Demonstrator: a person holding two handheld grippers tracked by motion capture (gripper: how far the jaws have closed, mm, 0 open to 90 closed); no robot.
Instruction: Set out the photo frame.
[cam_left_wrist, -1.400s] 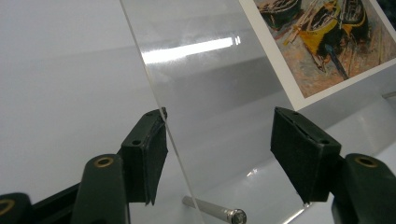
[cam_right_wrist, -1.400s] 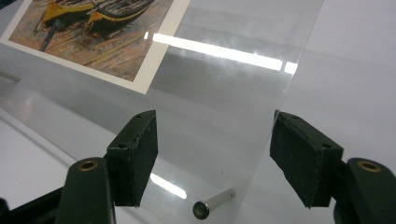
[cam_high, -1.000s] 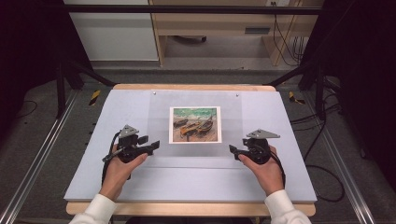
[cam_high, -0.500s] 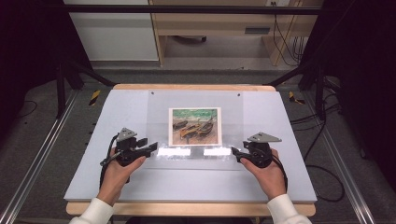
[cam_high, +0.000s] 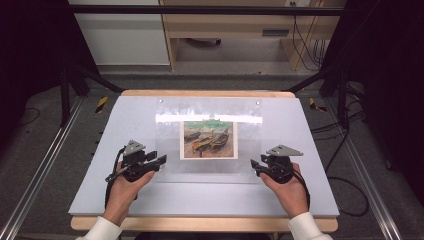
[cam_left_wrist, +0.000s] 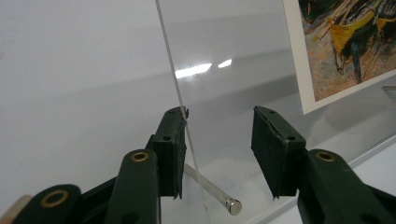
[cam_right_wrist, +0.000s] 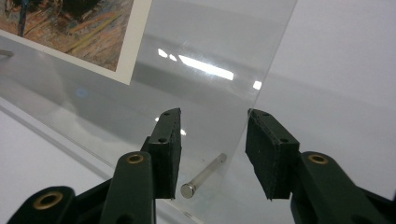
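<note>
I have the table (cam_high: 125, 200) in front of me, covered by a pale board, and at its middle lies a clear acrylic sheet (cam_high: 207, 107) over a painted print (cam_high: 208, 140) of boats. The sheet's far edge carries two small studs, and a glare band runs across it above the print.

My left gripper (cam_high: 159, 161) sits at the sheet's near left corner and my right gripper (cam_high: 255, 165) at its near right corner. In the left gripper view the jaws stand apart, released, with the sheet's side edge (cam_left_wrist: 175, 88) running up against the inner face of one jaw and a small metal pin (cam_left_wrist: 212, 191) lying between them below the sheet. In the right gripper view the jaws are likewise spread, gripping nothing, the sheet's edge (cam_right_wrist: 273, 70) meeting the tip of one jaw, and a second pin (cam_right_wrist: 203, 177) showing between them through the acrylic.

I judge the step in hand to be the seating of the front sheet on its standoff pins, with the print sandwiched beneath. The near corners look not quite settled. Next I would need to steady both corners evenly, line each hole over its pin, and press down gently without sliding the sheet or shifting the print.
</note>
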